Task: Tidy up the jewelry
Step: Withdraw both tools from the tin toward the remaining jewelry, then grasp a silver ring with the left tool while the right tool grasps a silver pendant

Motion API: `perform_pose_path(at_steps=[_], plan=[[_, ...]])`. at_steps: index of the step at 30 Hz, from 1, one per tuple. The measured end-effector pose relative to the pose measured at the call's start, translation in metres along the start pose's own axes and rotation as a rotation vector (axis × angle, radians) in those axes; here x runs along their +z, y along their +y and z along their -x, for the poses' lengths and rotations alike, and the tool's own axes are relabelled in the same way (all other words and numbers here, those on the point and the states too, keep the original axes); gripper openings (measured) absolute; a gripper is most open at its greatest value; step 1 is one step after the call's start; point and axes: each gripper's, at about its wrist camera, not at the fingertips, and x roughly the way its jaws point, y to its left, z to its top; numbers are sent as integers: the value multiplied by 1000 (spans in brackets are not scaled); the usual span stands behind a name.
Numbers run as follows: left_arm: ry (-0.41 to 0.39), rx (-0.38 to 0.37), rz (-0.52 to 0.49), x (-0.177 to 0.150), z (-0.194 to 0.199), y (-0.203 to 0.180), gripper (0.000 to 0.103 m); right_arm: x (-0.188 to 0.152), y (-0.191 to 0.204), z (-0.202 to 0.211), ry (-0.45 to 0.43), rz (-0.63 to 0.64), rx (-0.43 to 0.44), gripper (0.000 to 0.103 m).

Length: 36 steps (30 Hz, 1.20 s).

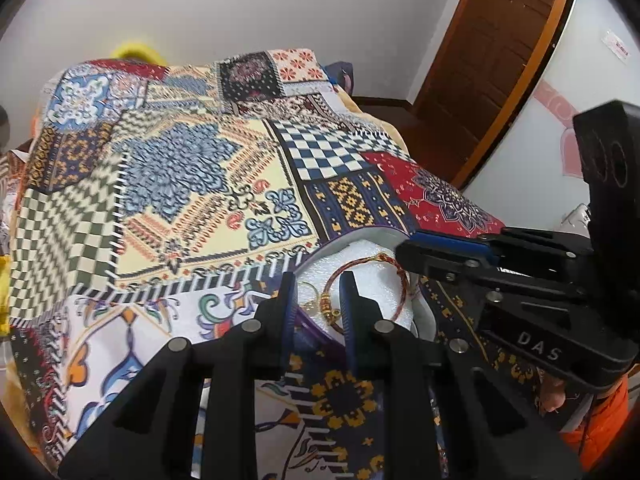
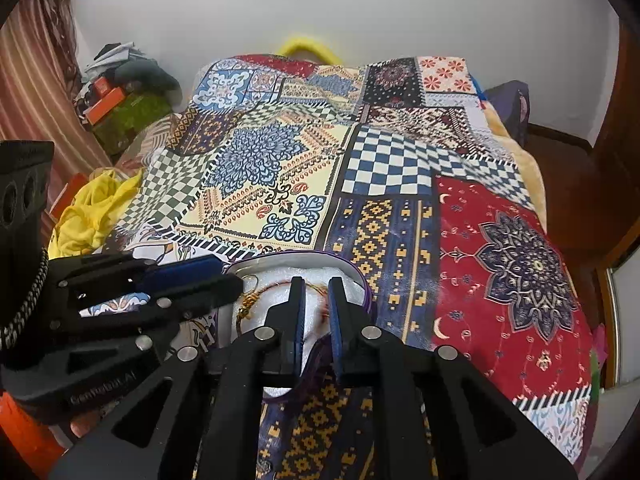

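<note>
A thin red-and-gold twisted bangle with gold beads [image 1: 362, 280] lies on the white foam lining of a round, purple-rimmed jewelry box [image 1: 384, 236] that sits on a patchwork-printed bedspread [image 1: 180, 168]. In the left wrist view, the left gripper [image 1: 318, 284] points down at the near rim of the box, its blue-padded fingers a small way apart, and the beaded part of the bangle shows in the gap between them; the pads do not appear to press on it, though the view is too cramped to be sure. A thin gold hoop [image 1: 310, 290] lies on the foam just left of the beads. The right gripper [image 1: 404, 250] reaches in from the right edge, its tips over the far side of the bangle. A brown wooden door [image 1: 492, 52] stands beyond the bed.

In the right wrist view, the right gripper [image 2: 316, 284] hangs over the same box [image 2: 360, 276], its fingers narrowly apart with a stretch of the red bangle [image 2: 320, 292] crossing the gap; no clamping is visible. The left gripper [image 2: 230, 276] comes in from the left, its tips beside the gold beads [image 2: 248, 300]. A crumpled yellow cloth [image 2: 92, 212] lies at the bed's left side.
</note>
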Motion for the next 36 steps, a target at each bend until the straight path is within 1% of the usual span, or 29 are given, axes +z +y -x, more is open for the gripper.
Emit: perform_pose_path(at_steps=[1,4,9,10,11,13,15,17,21,25,30,36], plan=[[-8,7,-2,0,4,0,24,0,1,2,-6,2,-6,16],[-41,32,-13,1,21,-3,29,0,3,10,-28,7,-21,21],[-74,50,-29,0,47,-8,30,-4,10,35,-85,19,-40,22],[-84,56,-34,-1,54,-9,31,-6,15,44,-108,30,-63,24],[-90,59,-35,-2,58,-11,31,-6,15,44,-108,30,-63,25],[-102,62,-33,-6,68,-13,36,-10,20,55,-134,37,-80,32],[-112,65,-36,-11,78,-16,38,-15,24,64,-158,42,-98,36],[-115,72,-46,-16,85,-20,38,-20,28,74,-179,49,-115,37],[-99,73,-68,-32,93,-28,39,-33,35,88,-200,60,-137,37],[-70,77,-88,-51,96,-35,39,-46,39,95,-202,70,-159,37],[-35,76,-109,-70,95,-41,39,-63,39,94,-177,74,-178,37],[28,65,-136,-96,84,-48,39,-89,37,89,-132,61,-186,37]])
